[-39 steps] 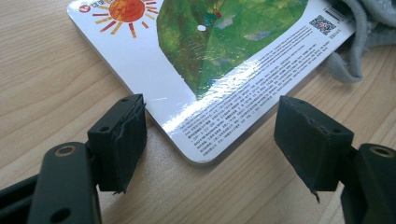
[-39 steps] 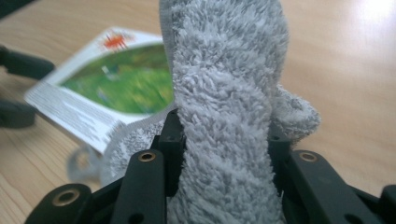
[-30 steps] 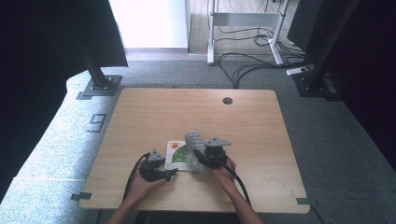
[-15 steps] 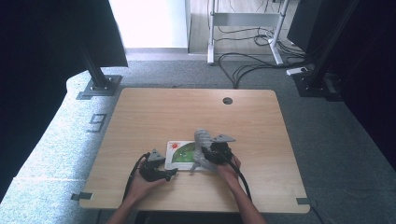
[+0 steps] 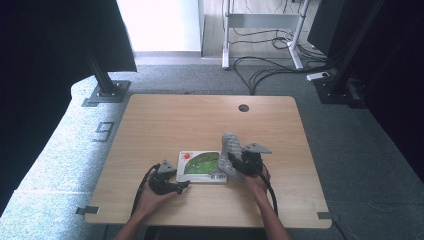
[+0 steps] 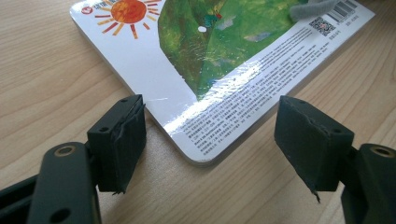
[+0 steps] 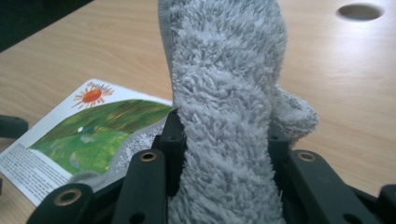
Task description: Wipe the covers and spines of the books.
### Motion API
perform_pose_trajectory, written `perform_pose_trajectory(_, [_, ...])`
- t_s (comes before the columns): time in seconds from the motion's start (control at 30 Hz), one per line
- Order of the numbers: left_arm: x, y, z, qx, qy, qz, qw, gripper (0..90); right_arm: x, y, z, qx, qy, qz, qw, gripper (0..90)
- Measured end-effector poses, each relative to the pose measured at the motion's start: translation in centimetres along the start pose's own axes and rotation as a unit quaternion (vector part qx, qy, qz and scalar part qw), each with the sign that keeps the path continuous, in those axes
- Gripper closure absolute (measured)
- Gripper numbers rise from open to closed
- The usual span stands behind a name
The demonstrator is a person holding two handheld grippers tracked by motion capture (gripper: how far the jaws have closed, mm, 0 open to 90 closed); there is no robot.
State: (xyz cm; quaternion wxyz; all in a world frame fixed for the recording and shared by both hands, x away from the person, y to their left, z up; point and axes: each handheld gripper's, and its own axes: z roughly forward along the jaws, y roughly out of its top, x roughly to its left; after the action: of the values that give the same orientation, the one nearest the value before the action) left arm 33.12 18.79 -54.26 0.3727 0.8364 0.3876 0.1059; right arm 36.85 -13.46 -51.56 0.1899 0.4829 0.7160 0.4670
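A picture book (image 5: 202, 166) is laid flat near the table's (image 5: 165, 120) front edge, with broad bare wood left beyond it up to a round hole (image 5: 243, 107). The left gripper (image 6: 210, 140) is held spread, one jaw on each side of the book's near corner, apart from it. A grey fluffy cloth (image 7: 224, 107) is pinched upright by the right gripper (image 7: 222, 140) over the book's right end. A sun, a barcode, a QR code and unreadably small print are shown on the cover.
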Motion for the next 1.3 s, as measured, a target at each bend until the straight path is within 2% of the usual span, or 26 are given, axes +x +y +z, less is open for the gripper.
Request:
perform_pose_trajectory(0.1, [0.1, 0.0, -0.2, -0.005, -0.001, 0.0, 1.0, 25.7, -0.7, 0.1, -1.1, -0.014, -0.011, 0.0, 0.9998, 62.2])
perform_pose_trajectory(0.27, [0.4, 0.1, -0.7, -0.013, -0.008, -0.009, 0.9998, 25.7, -2.7, 0.0, -2.7, -0.024, -0.032, 0.004, 0.9992, 62.2])
perform_pose_trajectory(0.3, [0.5, 0.1, -0.8, -0.015, -0.008, -0.01, 0.9998, 25.7, -3.3, -0.1, -3.1, -0.025, -0.048, 0.003, 0.9986, 62.1])
perform_pose_trajectory(0.33, [0.6, 0.1, -0.9, -0.016, -0.007, -0.011, 0.9998, 25.7, -4.1, -0.2, -3.4, -0.02, -0.073, 0.001, 0.9971, 61.8])
perform_pose_trajectory(0.4, [0.7, 0.0, -1.1, -0.019, -0.006, -0.013, 0.9997, 25.7, -5.2, -0.5, -3.8, -0.012, -0.103, 0.004, 0.9945, 61.2])
perform_pose_trajectory(0.43, [0.8, 0.0, -1.2, -0.019, -0.005, -0.015, 0.9997, 25.7, -6.1, -0.7, -3.9, -0.008, -0.112, 0.016, 0.9936, 60.9])
perform_pose_trajectory(0.5, [1.0, 0.0, -1.3, -0.02, -0.003, -0.017, 0.9997, 25.7, -7.5, -1.2, -4.1, 0.0, -0.113, 0.04, 0.9928, 59.4])
perform_pose_trajectory(0.6, [1.3, -0.1, -1.5, -0.021, -0.001, -0.021, 0.9996, 25.7, -8.7, -1.8, -4.0, 0.017, -0.127, 0.046, 0.9907, 52.7])
perform_pose_trajectory(0.7, [1.5, -0.2, -1.8, -0.025, 0.002, -0.025, 0.9994, 25.7, -9.3, -2.1, -3.9, 0.016, -0.137, 0.062, 0.9885, 41.7])
perform_pose_trajectory(0.8, [1.7, -0.2, -2.1, -0.031, 0.005, -0.029, 0.9991, 25.8, -9.1, -1.7, -4.3, -0.004, -0.147, 0.065, 0.987, 31.4])
perform_pose_trajectory(0.87, [1.9, -0.2, -2.3, -0.035, 0.007, -0.032, 0.9988, 25.8, -8.7, -1.2, -5.0, -0.022, -0.148, 0.063, 0.9868, 28.9])
perform_pose_trajectory(0.97, [2.0, -0.3, -2.5, -0.038, 0.008, -0.034, 0.9986, 25.9, -7.8, -0.7, -5.9, -0.042, -0.138, 0.054, 0.9881, 28.1])
perform_pose_trajectory(1.07, [2.1, -0.3, -2.5, -0.039, 0.01, -0.035, 0.9986, 25.9, -6.6, -0.5, -6.6, -0.051, -0.115, 0.036, 0.9914, 28.5])
perform_pose_trajectory(1.17, [2.2, -0.3, -2.6, -0.04, 0.009, -0.035, 0.9985, 26.0, -5.5, -0.7, -7.1, -0.057, -0.08, 0.02, 0.995, 29.7])
perform_pose_trajectory(1.3, [2.3, -0.3, -2.7, -0.043, 0.011, -0.035, 0.9984, 26.1, -4.4, -1.2, -7.3, -0.061, -0.051, 0.014, 0.9967, 29.8])
